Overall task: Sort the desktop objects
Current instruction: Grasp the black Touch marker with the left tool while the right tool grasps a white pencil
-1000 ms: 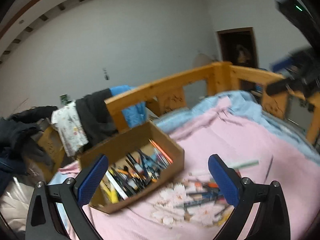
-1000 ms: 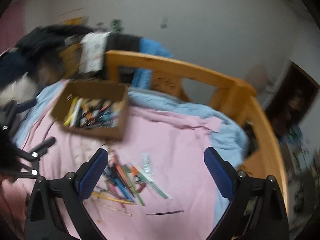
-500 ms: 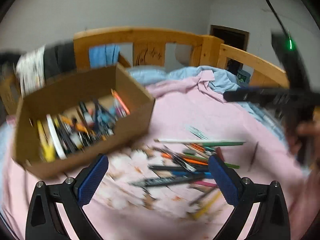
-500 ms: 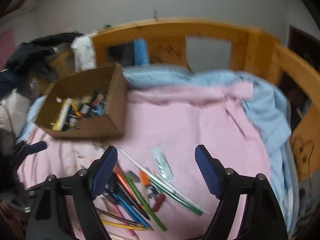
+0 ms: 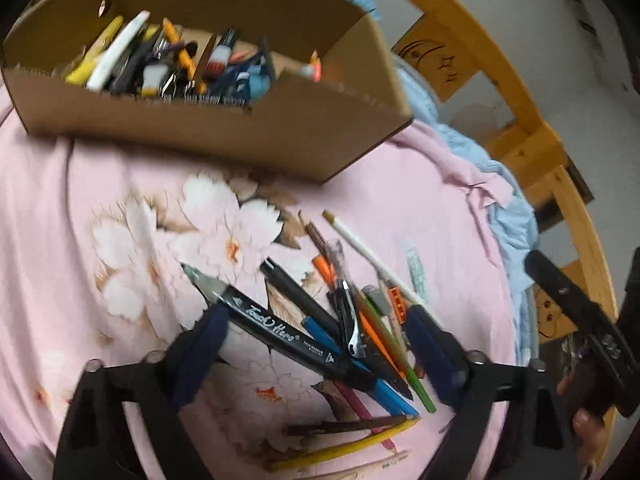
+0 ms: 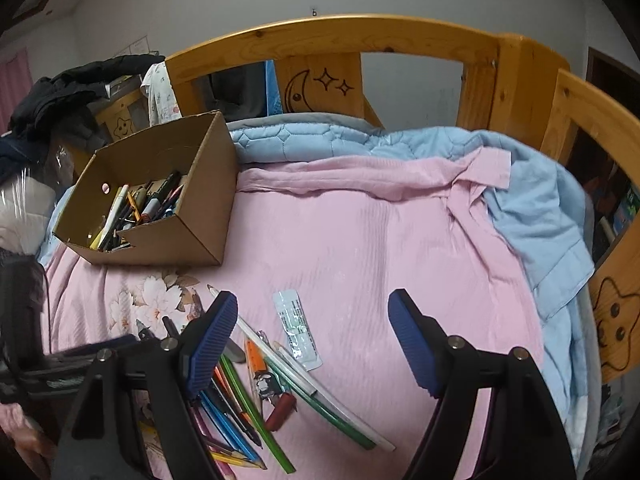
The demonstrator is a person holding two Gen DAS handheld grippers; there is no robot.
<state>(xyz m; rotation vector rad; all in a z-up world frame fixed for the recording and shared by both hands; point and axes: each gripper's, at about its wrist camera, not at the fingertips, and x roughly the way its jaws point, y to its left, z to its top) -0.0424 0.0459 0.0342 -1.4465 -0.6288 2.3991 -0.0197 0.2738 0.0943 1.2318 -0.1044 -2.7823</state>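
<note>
Currently the left gripper (image 5: 316, 344), fingers wide and empty, hangs over the pen pile (image 5: 352, 344) on the pink sheet (image 5: 120, 200). Right gripper (image 6: 312, 340) likewise wide. Pick step; next, close on the black marker (image 5: 280, 330), carry to box (image 5: 224, 128).

Loose pens (image 6: 256, 384) lie on the bed (image 6: 360, 248) just ahead of the right hand-held gripper (image 6: 312, 340); the box (image 6: 160, 200) sits farther ahead, to its left.

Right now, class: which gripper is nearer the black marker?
Left. The left gripper straddles the black marker; the right gripper hovers over bare pink sheet beside the pile.
</note>
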